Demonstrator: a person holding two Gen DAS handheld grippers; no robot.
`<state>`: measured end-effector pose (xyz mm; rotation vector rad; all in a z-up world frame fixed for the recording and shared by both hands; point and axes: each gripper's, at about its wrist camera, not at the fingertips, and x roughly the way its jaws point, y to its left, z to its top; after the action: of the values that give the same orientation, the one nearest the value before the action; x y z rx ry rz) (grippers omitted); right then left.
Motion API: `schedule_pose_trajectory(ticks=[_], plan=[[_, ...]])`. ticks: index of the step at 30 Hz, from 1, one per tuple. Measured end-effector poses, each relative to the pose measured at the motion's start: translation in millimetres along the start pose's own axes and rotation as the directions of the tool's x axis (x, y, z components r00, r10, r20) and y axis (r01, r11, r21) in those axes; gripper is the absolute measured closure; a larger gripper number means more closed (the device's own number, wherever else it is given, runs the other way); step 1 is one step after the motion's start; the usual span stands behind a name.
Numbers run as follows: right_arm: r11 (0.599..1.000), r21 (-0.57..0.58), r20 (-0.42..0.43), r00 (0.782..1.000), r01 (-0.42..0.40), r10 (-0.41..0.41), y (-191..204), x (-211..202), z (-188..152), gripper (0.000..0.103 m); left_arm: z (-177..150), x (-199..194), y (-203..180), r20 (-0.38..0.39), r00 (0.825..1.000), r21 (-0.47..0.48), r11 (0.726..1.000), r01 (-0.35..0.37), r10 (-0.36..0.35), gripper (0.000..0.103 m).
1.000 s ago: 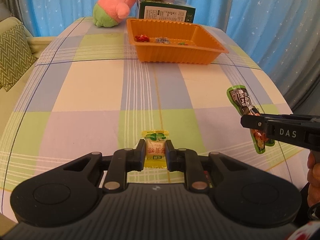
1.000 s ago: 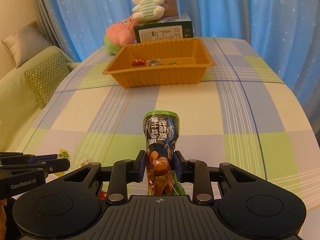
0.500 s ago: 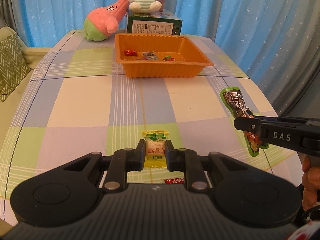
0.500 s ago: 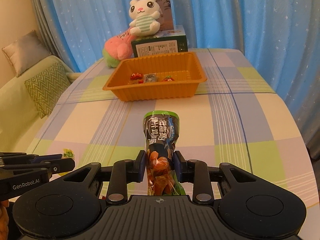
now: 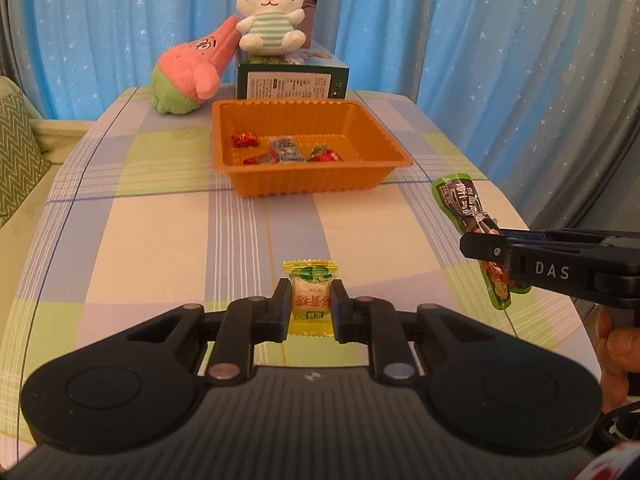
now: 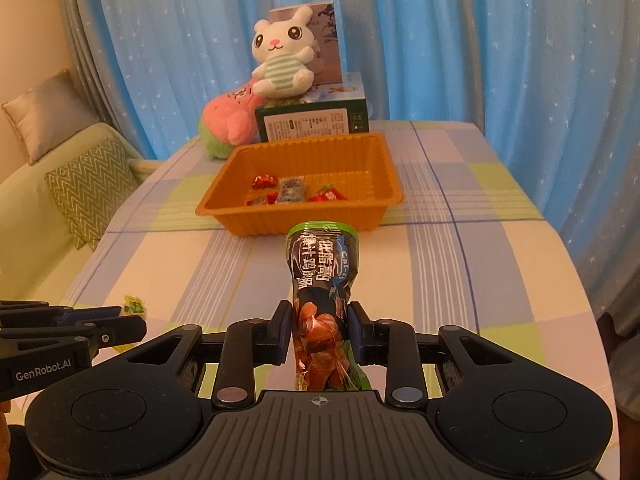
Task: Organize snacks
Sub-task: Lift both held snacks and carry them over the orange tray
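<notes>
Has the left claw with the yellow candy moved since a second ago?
Yes. The left claw, shut on the yellow candy, has risen: the orange tray now sits lower in its view and more curtain shows above it.

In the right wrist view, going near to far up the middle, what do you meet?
Right gripper → dark snack pouch → orange tray → green box → white bunny plush → blue curtain.

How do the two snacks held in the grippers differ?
The candy in the left gripper is small, squarish and yellow; the pouch in the right gripper is long, dark and green-edged. The candy barely passes the fingertips; the pouch sticks out far beyond them. Both are clamped and off the table.
</notes>
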<state>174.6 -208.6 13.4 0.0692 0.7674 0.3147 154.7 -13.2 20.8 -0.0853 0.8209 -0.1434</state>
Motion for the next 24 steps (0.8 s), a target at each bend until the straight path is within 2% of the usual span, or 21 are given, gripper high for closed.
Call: schedule_pose_trajectory(ticks=[12,24], plan=[[1.000,-0.020,0.042,0.999,-0.010,0.011,-4,13,50,0.073,43,16,0,0.027,0.999,0.012,1.000,0.020,-0.020,0.085],[0.999,-0.036,0.042,0.999,-0.021,0.022,-7,51,100,0.073,83,49,14,0.037,0.999,-0.015,0.999,0.035,-0.034,0.085]])
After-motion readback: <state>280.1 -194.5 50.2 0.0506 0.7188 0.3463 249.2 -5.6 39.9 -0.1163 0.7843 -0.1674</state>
